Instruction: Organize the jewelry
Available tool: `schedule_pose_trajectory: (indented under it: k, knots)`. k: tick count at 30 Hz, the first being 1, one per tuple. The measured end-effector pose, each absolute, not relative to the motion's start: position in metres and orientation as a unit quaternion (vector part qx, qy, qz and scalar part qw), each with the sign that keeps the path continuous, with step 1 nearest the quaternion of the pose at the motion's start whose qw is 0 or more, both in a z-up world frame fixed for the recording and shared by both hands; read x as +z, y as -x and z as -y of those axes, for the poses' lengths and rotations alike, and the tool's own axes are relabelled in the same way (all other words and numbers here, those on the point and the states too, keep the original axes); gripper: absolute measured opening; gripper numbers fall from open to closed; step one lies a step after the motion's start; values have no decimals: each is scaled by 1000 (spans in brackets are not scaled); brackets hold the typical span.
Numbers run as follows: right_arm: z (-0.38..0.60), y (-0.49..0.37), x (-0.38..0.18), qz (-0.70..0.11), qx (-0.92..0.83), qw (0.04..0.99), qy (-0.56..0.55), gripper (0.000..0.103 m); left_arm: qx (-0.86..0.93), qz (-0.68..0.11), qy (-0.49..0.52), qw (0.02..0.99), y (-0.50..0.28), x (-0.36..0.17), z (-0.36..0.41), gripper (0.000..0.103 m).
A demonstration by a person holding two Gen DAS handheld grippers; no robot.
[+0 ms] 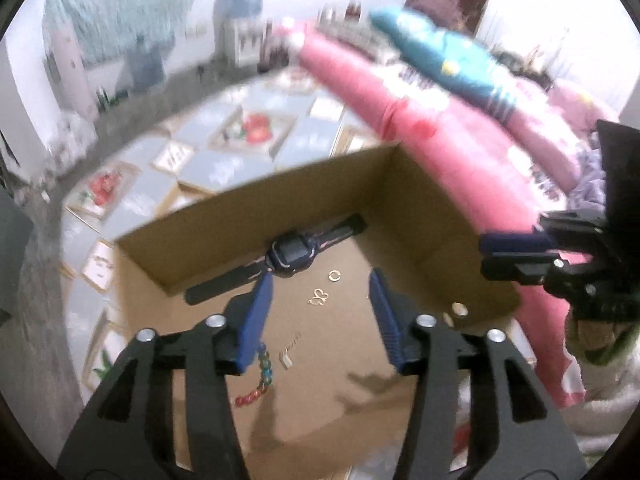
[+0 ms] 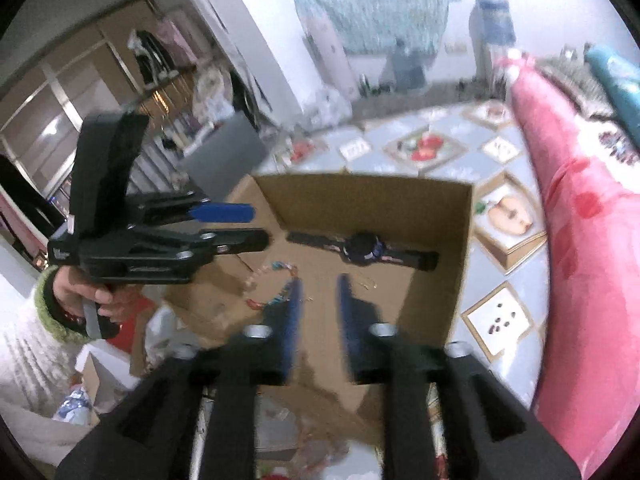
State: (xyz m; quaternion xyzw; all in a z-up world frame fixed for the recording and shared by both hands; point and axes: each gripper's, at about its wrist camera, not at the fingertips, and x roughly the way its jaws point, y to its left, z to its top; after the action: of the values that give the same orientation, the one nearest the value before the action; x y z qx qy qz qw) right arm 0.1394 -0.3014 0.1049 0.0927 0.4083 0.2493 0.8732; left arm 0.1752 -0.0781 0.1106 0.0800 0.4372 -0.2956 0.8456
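An open cardboard box [image 1: 320, 200] holds the jewelry. A dark blue watch [image 1: 290, 254] lies flat against its far wall. A small gold ring [image 1: 334, 275], a gold butterfly piece [image 1: 319, 298], a tiny pale charm [image 1: 286, 360] and a colourful beaded bracelet [image 1: 260, 380] lie on the box floor. My left gripper [image 1: 320, 276] hangs open over the floor with nothing between its blue pads. My right gripper [image 2: 320, 282] is open above the box [image 2: 360, 204] and holds nothing, with the watch [image 2: 362, 250] beyond it and the bracelet [image 2: 276, 270] to its left.
The box sits on a blue cloth [image 2: 460, 160] printed with framed fruit pictures. A pink quilt [image 1: 440, 148] runs along the right, with a teal cloth [image 1: 440, 56] on it. A hand [image 2: 80, 292] holds the left gripper [image 2: 256, 226]. Bags and clutter [image 2: 160, 340] lie near the box.
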Motion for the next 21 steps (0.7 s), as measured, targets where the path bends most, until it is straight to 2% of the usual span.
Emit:
schedule_pose_trajectory:
  k: [4, 6, 10, 15, 21]
  knots:
    - [310, -74, 127, -345, 233, 905, -83, 46, -305, -383, -57, 870, -112, 136, 49, 69]
    - [314, -48, 127, -338, 217, 912, -90, 51, -297, -367, -39, 881, -86, 139, 35, 76]
    - [310, -10, 109, -355, 186, 910, -104, 57, -264, -345, 19, 901, -47, 131, 7, 84]
    - [290, 22, 65, -407, 142, 897, -91, 64, -206, -359, 40, 910, -8, 88, -18, 84]
    - [272, 29, 16, -459, 105, 879, -77, 65, -173, -419, 19, 891, 16, 22, -21, 84]
